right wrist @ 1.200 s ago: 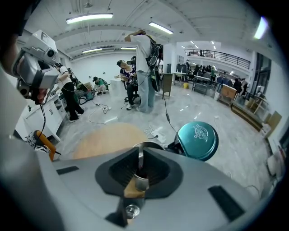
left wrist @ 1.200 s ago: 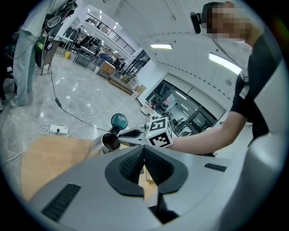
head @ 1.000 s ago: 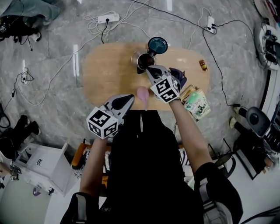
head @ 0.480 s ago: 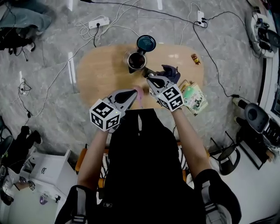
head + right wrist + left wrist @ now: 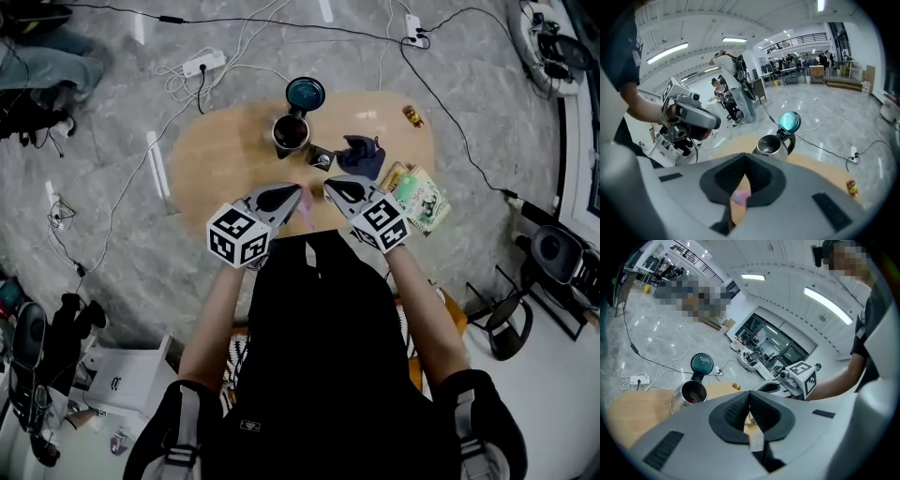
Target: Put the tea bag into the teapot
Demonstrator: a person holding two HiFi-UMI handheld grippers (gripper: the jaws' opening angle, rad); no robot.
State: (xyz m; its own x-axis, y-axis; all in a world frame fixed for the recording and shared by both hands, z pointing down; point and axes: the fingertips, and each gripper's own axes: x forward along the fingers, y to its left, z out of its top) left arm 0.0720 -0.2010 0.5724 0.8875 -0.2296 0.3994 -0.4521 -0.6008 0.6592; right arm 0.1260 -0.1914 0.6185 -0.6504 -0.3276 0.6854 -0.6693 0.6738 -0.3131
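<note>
- Spanning the scene, the wooden table (image 5: 211, 155) is my fall zone. Both grippers hang over its near edge, so anything I drop lands there or goes past it to the floor.
- Teapot (image 5: 290, 134), with its lid (image 5: 305, 92) tipped open, stands near the far side, well apart from the grippers. I judge the mouth a small target, so a hurried carry could clip the rim and leave the bag outside.
- Left gripper (image 5: 296, 193): jaws pressed together on a pale strip, which I take for the bag's edge.
- Right gripper (image 5: 329, 187): jaws pinched on the pink body.
- Tea bag (image 5: 306, 210), pink, is held in the air between the two tips. If I pull them apart unevenly, it may tear and spill, or slip from one grip.
</note>
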